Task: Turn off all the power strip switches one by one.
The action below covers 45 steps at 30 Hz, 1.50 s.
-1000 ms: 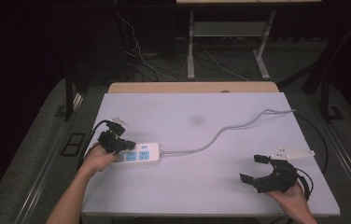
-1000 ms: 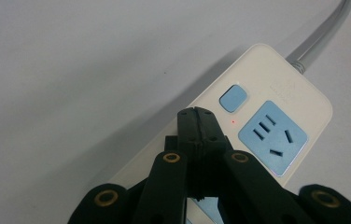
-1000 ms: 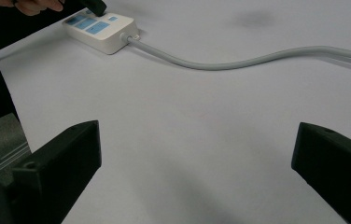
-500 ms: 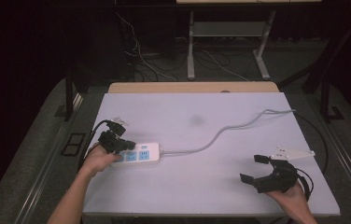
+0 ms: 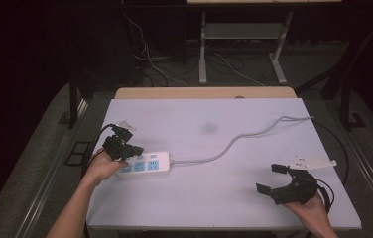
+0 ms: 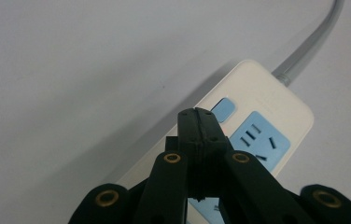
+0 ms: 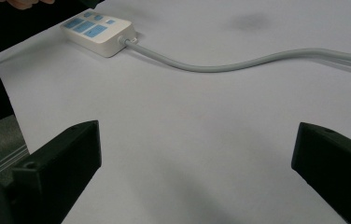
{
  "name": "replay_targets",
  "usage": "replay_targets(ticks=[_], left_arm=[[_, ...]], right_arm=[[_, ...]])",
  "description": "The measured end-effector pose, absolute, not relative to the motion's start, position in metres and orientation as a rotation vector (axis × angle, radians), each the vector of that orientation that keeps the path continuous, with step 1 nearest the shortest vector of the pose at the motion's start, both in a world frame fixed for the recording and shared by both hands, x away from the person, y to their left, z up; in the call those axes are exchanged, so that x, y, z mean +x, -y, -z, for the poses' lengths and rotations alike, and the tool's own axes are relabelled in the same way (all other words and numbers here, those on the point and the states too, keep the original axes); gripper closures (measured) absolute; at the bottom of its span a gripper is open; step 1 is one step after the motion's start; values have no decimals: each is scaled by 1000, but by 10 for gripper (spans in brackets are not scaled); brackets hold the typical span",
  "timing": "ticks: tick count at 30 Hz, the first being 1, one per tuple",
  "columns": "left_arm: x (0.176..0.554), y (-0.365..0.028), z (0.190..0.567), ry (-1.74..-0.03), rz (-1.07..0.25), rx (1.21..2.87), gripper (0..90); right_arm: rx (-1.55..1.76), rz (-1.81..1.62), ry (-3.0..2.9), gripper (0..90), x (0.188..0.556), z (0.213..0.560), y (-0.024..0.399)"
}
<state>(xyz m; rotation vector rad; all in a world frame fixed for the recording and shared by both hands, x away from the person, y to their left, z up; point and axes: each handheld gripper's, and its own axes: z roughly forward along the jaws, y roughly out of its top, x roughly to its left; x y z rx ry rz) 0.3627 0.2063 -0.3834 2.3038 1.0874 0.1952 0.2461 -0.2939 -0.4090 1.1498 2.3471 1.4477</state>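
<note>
Left gripper (image 6: 197,122) (jaws together) over power strip (image 6: 262,112).

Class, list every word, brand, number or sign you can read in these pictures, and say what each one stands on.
None can be read.
Power strip: faint embossed marks above the blue socket in the left gripper view, too faint to read.
Grey plate on the right gripper: no legible marking.
Table: no print on it.
</note>
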Motion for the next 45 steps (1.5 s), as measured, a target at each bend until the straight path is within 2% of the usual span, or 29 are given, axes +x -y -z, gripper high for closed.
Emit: replay_targets(ticks=[21, 45], left_arm=[[363, -181, 373, -989, -199, 2331, 894], [369, -169, 392, -982, -168, 2368, 894]], right_arm=[[1146, -1449, -2345, 13, 246, 409, 294], [1146, -1441, -2355, 13, 246, 410, 294]])
